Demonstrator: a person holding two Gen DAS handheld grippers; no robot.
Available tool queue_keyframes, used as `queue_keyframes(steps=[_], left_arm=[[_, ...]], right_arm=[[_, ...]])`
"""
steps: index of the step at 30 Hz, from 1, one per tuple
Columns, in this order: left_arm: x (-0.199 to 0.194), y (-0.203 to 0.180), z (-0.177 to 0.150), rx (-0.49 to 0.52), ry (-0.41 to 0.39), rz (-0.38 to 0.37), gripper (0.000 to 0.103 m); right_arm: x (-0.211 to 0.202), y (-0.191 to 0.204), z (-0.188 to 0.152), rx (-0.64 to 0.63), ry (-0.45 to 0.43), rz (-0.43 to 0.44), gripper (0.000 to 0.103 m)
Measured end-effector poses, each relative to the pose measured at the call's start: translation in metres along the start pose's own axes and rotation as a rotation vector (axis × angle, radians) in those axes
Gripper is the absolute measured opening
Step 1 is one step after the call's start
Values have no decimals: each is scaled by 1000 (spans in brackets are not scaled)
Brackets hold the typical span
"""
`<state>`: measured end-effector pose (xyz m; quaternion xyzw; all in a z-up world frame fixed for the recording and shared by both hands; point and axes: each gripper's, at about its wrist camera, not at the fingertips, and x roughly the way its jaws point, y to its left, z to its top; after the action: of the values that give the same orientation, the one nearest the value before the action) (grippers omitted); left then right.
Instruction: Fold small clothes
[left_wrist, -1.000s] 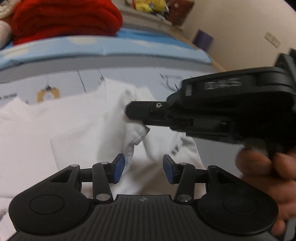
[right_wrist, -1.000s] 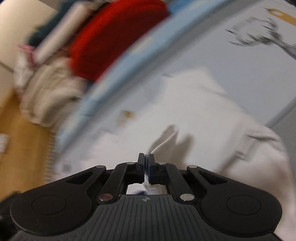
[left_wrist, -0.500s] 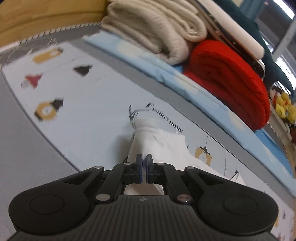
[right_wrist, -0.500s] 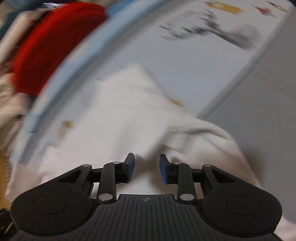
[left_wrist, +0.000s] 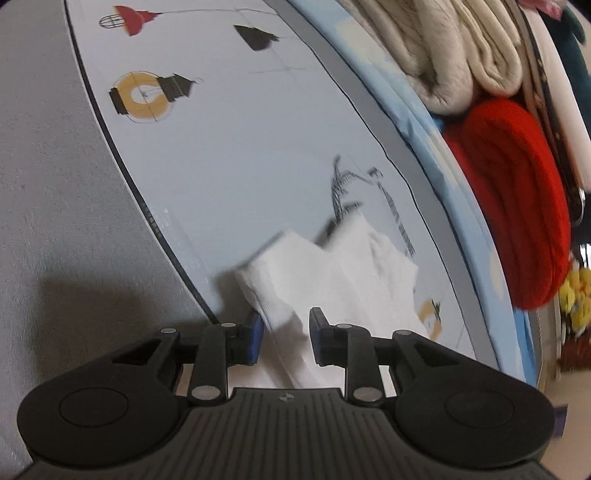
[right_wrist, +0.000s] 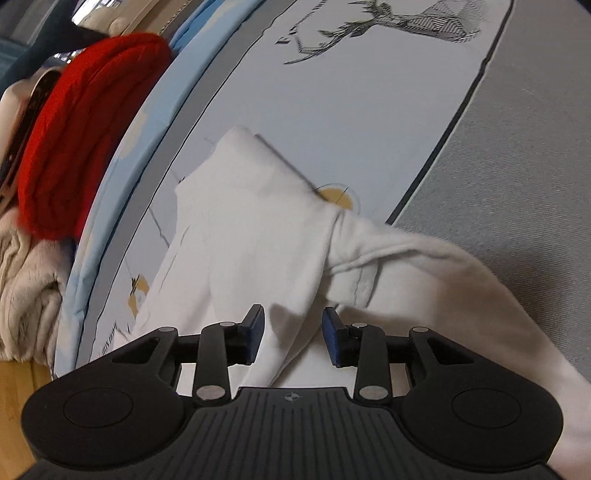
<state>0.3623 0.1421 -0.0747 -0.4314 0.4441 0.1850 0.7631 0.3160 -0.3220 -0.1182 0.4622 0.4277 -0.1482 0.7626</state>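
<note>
With both claws' jaws just opened, the left gripper (left_wrist: 284, 334) and right gripper (right_wrist: 291, 334) straddled but gripped nothing, leaving the white garment (right_wrist: 258, 229) laid flat on the bedsheet (right_wrist: 369, 110), the red blanket (right_wrist: 85, 122) at ten o'clock.

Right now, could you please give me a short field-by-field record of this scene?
surface: printed bed sheet
garment: white garment, partly folded, lying on the sheet
left gripper: jaws just opened, cloth between them, not pinched
right gripper: jaws apart, just opened, cloth between them
background: red blanket, cream blanket
</note>
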Motion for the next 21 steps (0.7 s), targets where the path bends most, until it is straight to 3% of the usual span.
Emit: queue_keyframes(steps=[2,3,4,6,8,10,12,14,16,19,21], left_arm=[[0,0,6,-7,-4,-6,28],[1,-1,7,-4,-5,-8,25],[1,-2,8,1,-8,-12,17],[0,-10,9,41,-20,-39,7],[-7,-28,8,122,-47,-147,6],[-23,-47,5,210,-98,-289,6],[-40,-56,1,247,-142,-439,6],[-51,-56,-3,249,-158,-504,6],[-48,-46,-6,202,-140,-435,6],[-27,-17,-8,100,-31,-215,6],[-16,-2,-9,40,27,-91,8]], right_arm=[[-4,1,3,1,-8,9,29],[-5,2,4,-1,-13,22,12],[-4,1,5,-2,-13,34,3],[-4,-3,9,21,-15,49,0],[-3,-8,15,74,-29,90,0],[-14,-13,22,134,-97,151,0],[-30,-19,27,182,-197,209,0],[-50,-35,26,274,-343,250,0],[-59,-45,26,298,-407,182,0],[-42,-56,26,345,-279,110,0],[-39,-56,21,339,-250,77,2]])
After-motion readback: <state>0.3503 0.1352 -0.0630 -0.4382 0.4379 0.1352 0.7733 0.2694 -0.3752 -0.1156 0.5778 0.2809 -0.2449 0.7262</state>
